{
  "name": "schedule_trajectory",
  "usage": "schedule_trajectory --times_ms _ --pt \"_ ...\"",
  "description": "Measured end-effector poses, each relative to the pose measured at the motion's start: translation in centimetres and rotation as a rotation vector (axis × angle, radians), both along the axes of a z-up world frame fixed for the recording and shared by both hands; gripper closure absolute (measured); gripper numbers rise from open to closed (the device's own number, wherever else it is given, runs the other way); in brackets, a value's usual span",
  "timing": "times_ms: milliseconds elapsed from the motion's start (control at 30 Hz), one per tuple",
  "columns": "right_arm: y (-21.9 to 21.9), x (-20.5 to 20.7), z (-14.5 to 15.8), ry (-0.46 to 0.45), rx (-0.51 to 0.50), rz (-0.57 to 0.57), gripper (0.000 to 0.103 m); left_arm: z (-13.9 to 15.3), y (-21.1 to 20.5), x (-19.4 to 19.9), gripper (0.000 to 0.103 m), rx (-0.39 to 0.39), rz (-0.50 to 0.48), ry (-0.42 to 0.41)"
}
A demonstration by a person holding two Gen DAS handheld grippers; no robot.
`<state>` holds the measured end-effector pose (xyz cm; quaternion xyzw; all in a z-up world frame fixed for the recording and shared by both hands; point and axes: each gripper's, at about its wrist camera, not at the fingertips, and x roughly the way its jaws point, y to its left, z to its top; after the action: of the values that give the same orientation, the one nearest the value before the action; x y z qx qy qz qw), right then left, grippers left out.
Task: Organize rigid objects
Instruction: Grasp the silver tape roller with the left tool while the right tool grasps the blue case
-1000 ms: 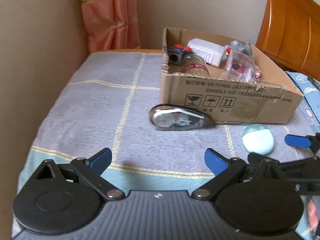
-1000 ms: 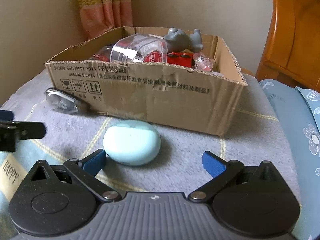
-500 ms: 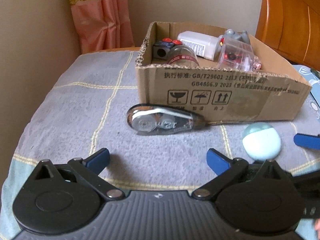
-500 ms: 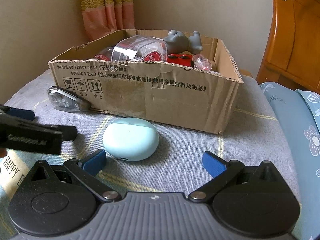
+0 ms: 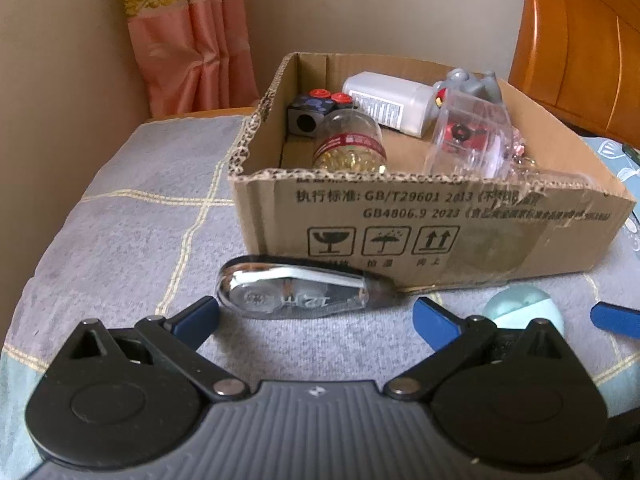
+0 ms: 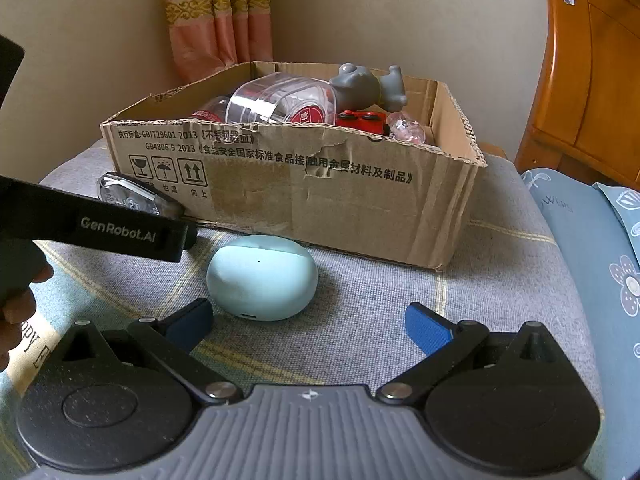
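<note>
On grey checked bedding [image 5: 132, 216] lies a clear teardrop correction-tape dispenser [image 5: 296, 294].

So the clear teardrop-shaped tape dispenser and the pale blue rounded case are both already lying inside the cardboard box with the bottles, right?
Not quite. The clear teardrop-shaped tape dispenser and the pale blue rounded case both lie outside the cardboard box, on the grey blanket in front of it. The bottles are inside the box. The right wrist view shows both against the box's front wall.

Beige walls [image 5: 400, 8], pink curtain [image 5: 188, 36] — orange wooden headboard [image 5: 580, 48] at right.
</note>
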<state>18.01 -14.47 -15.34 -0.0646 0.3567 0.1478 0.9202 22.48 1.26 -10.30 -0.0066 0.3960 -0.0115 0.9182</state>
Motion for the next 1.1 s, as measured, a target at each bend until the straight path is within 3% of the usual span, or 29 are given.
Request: schedule_trajectory --times_ms 267,633,1100 --pt "0.0 -0.1 0.0 0.000 -0.001 -0.004 0.000 0.2 0.2 -0.2 0.014 0.010 -0.016 -0.026" --pt "0.7 0.1 0.1 0.016 -0.008 -0.032 0.000 0.4 2.4 -1.7 0.014 0.016 0.006 -0.014" --pt "4.2 1.2 -0.1 0.028 -0.015 0.041 0.000 0.5 4.3 -3.0 0.014 -0.010 0.027 0.004"
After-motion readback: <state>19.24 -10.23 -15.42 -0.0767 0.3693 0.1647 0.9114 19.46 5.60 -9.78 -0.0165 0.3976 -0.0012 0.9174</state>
